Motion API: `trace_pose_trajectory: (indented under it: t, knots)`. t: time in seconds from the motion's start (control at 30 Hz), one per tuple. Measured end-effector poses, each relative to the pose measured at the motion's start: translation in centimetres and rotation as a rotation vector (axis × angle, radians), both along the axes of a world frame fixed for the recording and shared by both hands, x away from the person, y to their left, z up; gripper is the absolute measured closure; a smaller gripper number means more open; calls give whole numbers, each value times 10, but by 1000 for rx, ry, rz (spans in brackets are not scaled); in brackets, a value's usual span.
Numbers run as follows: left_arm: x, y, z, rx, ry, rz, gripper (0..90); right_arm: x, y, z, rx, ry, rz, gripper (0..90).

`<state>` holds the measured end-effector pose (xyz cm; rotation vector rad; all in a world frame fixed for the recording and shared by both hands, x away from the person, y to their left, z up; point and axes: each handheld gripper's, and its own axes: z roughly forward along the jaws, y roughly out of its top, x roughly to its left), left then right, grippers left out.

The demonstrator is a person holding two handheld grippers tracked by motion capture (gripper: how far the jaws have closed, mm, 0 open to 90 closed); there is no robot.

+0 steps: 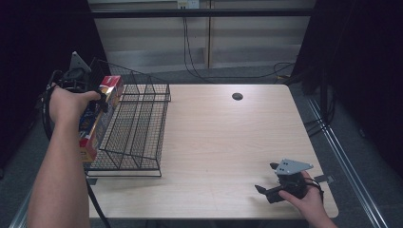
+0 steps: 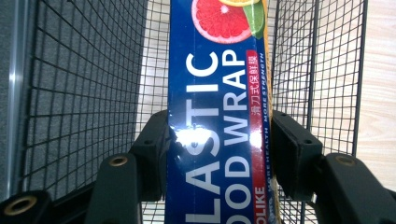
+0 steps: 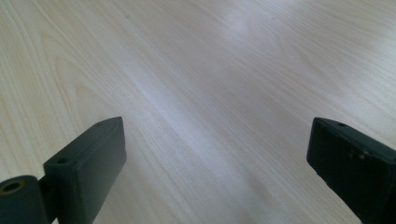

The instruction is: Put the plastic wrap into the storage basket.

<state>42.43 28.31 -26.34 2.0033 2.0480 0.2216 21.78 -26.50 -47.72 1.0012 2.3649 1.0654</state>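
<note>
Jaws of left gripper (image 2: 219,149) are clamping the plastic food wrap box (image 2: 217,112) over the wire rack (image 1: 135,123); right gripper (image 3: 217,158) is resting spread wide on the surface (image 1: 228,142).

A blue box (image 2: 217,116) of kitchen film carries the large white words "PLASTIC FOOD WRAP", cut off at the lower edge so that only "LASTIC" and "OOD WRAP" read in full. A red strip along its side bears white Chinese characters, followed by the small words "MORE HEALTH MORE STRENGTH". At the bottom of that strip the letters "OLIKE" show, apparently the tail of a brand name.
</note>
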Motion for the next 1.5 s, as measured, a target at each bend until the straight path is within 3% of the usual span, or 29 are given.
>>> trace_pose_trajectory:
  t: [0.23, 0.5, 0.53, 0.67, 0.7, 0.73, 0.77, 0.8, 1.2, 1.5]
  knots:
    - [2, 2, -7, 13, 4, -10, 445, 0, 1, -1, -6, 1, 4, 46]
    - [4, 0, -17, 0, 18, 19, 433, 0, 1, -1, -8, 2, 6, 46]
    - [5, 1, -19, 16, 25, 6, 430, 0, 1, -1, -7, 3, 7, 46]
    - [6, -2, -25, 2, 36, 20, 418, 0, 1, -1, -5, 2, 6, 46]
    - [7, -3, -25, 15, 39, 19, 415, 0, 1, -1, -7, 3, 2, 46]
    - [7, -4, -24, 22, 33, 13, 414, 0, 0, -1, -7, 1, 7, 46]
    - [6, -5, -20, 7, -21, 15, 404, 0, 1, -1, -7, 1, 6, 46]
    - [6, -6, -18, -14, -43, 14, 401, 0, 1, -1, -6, 4, 6, 46]
    - [0, -33, 0, -91, -102, -42, 343, -1, 2, 0, -6, 3, 14, 46]
    - [-4, -51, -4, -153, -147, -80, 308, -1, 1, 1, -2, 0, 5, 46]
